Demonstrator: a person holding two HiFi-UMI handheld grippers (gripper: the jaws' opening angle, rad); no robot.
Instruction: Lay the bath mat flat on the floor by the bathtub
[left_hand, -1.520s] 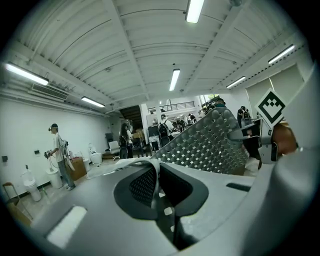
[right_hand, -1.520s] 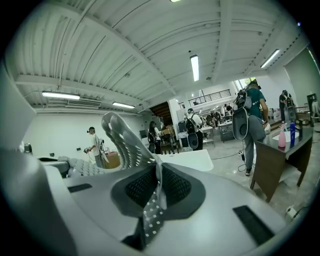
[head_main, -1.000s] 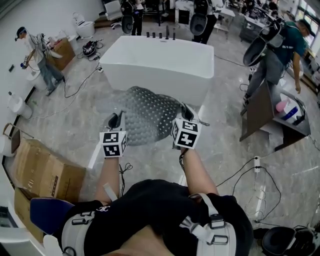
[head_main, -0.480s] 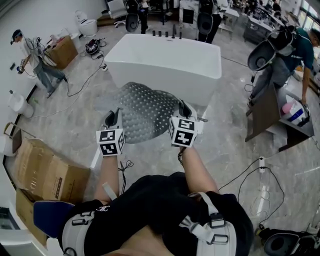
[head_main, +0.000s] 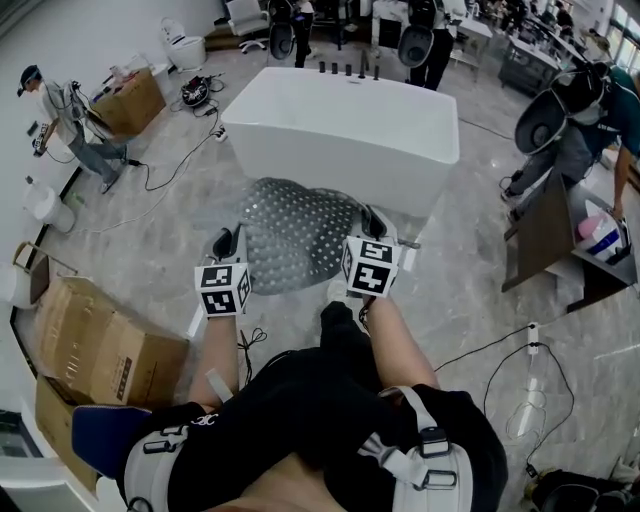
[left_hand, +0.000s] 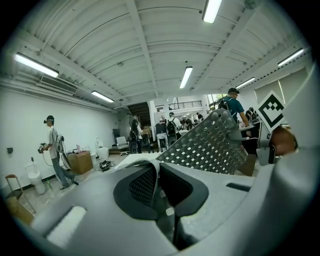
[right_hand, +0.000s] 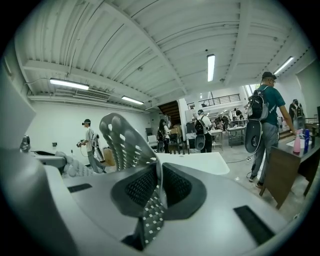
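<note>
I'm gripping the bath mat (head_main: 295, 228) w/ both tongs. L tongs (head_main: 228, 243) are pinching its near left edge: in the left gripper view the jaws are pressing almost fully together, w/ only the thin mat edge between the pads. R tongs (head_main: 372, 222) are doing the same on the near right edge, jaws nearly closed, and a strip of the holed mat is hanging down out of them in the right gripper view.

The mat is grey, rubbery and full of small holes. It's hanging in the air btwn the 2 tongs, not lying flat: it's bowing up and away from me, humped in the middle, w/ the far edge curling over. In the head view it's sitting just in front of the white bathtub (head_main: 340, 130), near the tub's front wall, above the grey marble floor (head_main: 160, 215).

Both tongs are pointing roughly fwd toward the tub, side by side, marker cubes facing up at me.

Around: cardboard boxes (head_main: 100, 345) lying to my left, black cables (head_main: 165, 170) trailing over the floor, 1 person (head_main: 65, 115) standing far left, another person (head_main: 590, 115) bending over by a dark table (head_main: 550, 235) on the right.
</note>
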